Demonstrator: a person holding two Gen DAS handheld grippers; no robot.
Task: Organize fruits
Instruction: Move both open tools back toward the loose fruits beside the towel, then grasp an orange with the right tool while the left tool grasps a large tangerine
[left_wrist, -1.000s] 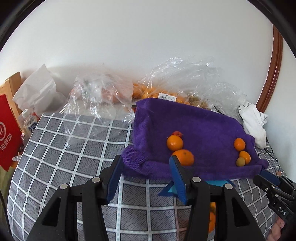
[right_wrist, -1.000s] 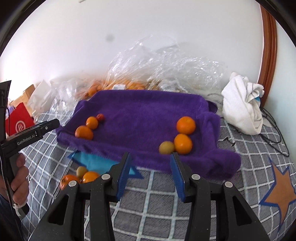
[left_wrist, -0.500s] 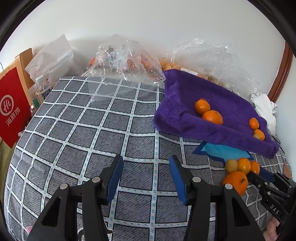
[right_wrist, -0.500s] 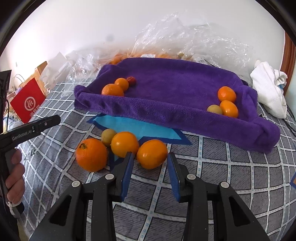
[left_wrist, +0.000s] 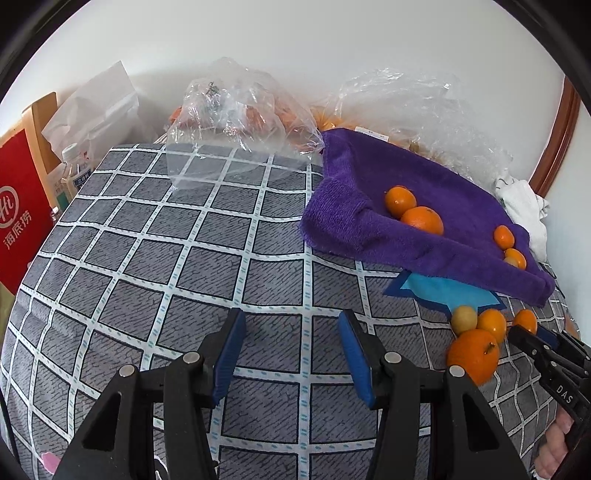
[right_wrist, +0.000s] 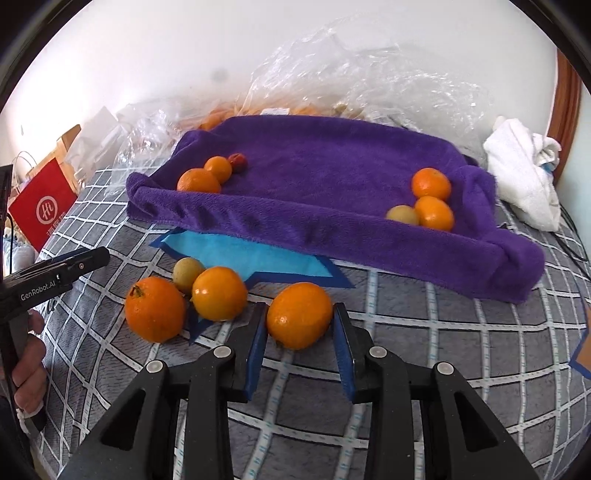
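Oranges: five fruits are sitting in the purple towel tray (right_wrist: 332, 229); I'm straddling the orange (right_wrist: 299, 314) at 12 o'clock, jaws apart, three waiting at 10.

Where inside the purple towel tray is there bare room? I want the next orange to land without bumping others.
The middle of the purple towel tray is bare. Crowded: left corner by two oranges, right corner by another orange pair and a yellowish fruit.
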